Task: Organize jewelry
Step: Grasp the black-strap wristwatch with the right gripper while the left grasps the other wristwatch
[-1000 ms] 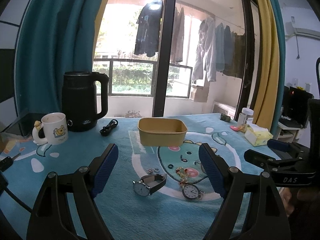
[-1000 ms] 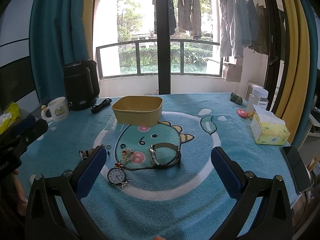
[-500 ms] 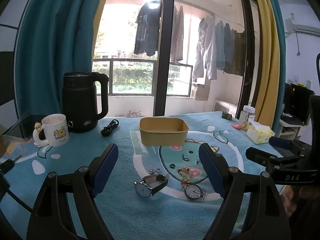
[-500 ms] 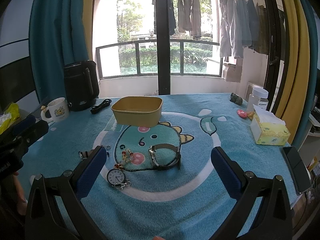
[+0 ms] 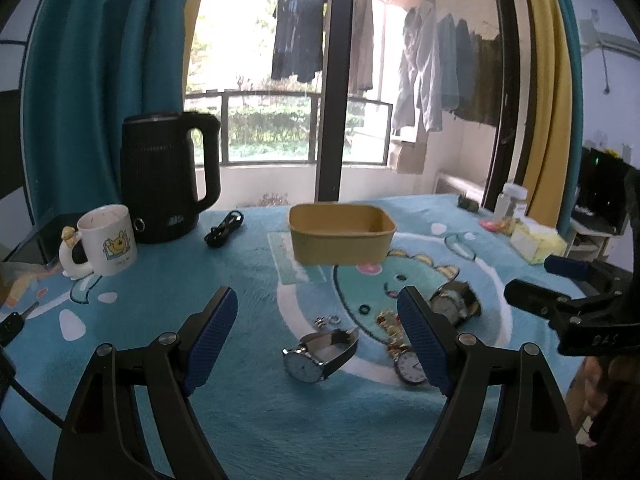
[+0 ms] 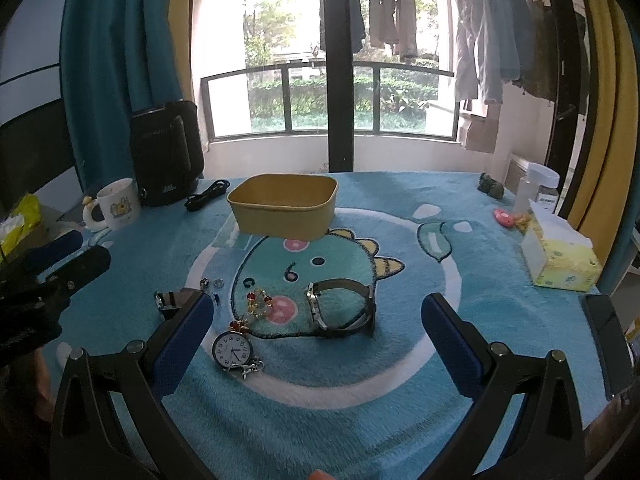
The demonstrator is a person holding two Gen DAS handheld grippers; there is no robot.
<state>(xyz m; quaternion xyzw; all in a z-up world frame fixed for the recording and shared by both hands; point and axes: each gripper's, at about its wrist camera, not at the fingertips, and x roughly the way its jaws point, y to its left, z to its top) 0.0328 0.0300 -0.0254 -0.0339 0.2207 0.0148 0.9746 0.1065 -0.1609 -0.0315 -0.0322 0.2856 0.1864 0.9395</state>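
A tan rectangular box (image 5: 342, 236) (image 6: 285, 205) stands at the middle back of the blue dinosaur mat. Jewelry lies in front of it: a wristwatch with dark strap (image 5: 320, 354), a second wristwatch (image 6: 340, 308) (image 5: 454, 304), a pocket watch (image 6: 233, 350) (image 5: 408, 366), a red-and-gold brooch (image 6: 258, 302) and small rings (image 5: 327, 321) (image 6: 212, 283). My left gripper (image 5: 316, 338) is open and empty, hovering above the dark-strap watch. My right gripper (image 6: 316, 338) is open and empty, near the second wristwatch.
A black kettle (image 5: 166, 176), a white mug (image 5: 106, 240) and a black cable (image 5: 224, 229) stand at the back left. A yellow tissue box (image 6: 560, 256), a jar (image 6: 538, 188) and a phone (image 6: 608, 336) are at the right.
My left gripper has moved a little right and forward, so the watches sit closer to its right finger. The right gripper has hardly moved.
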